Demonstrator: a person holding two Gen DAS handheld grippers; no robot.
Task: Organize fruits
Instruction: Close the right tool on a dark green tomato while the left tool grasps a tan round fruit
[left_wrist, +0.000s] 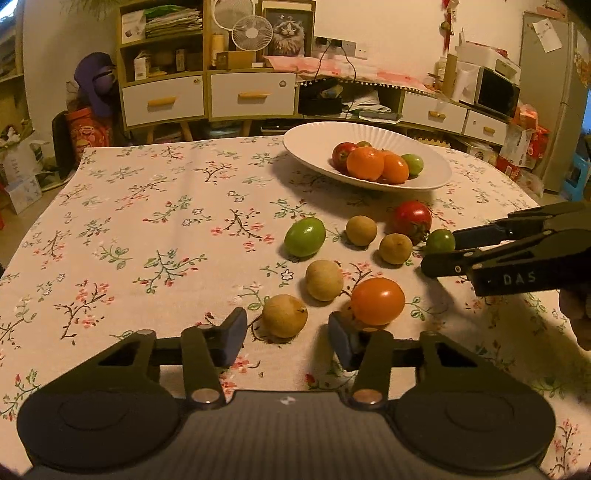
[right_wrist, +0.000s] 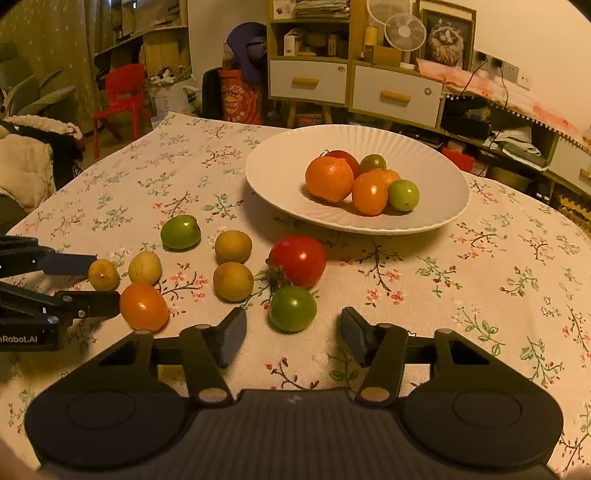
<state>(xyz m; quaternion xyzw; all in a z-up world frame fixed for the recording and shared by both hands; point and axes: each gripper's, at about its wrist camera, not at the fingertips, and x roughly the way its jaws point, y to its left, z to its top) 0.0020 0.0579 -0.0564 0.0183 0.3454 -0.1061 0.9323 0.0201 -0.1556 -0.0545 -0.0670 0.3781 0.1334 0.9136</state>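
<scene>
A white plate (left_wrist: 310, 142) (right_wrist: 273, 177) at the back of the table holds oranges and red and green tomatoes. Loose fruit lies in front of it. My left gripper (left_wrist: 288, 338) (right_wrist: 106, 283) is open, with a brown longan (left_wrist: 284, 315) between its fingertips and a gap on each side. An orange tomato (left_wrist: 376, 301) (right_wrist: 144, 306) sits just beside its right finger. My right gripper (right_wrist: 293, 332) (left_wrist: 441, 253) is also open, around a small green tomato (right_wrist: 293, 308) (left_wrist: 439, 240) without pressing it. A red tomato (right_wrist: 299, 264) lies just behind that.
A larger green fruit (left_wrist: 304, 236) and three more longans (left_wrist: 324, 280) lie on the flowered tablecloth (left_wrist: 147, 229). Cabinets (left_wrist: 207, 96) and shelves stand beyond the far table edge. A red chair (right_wrist: 122, 96) is off the left corner.
</scene>
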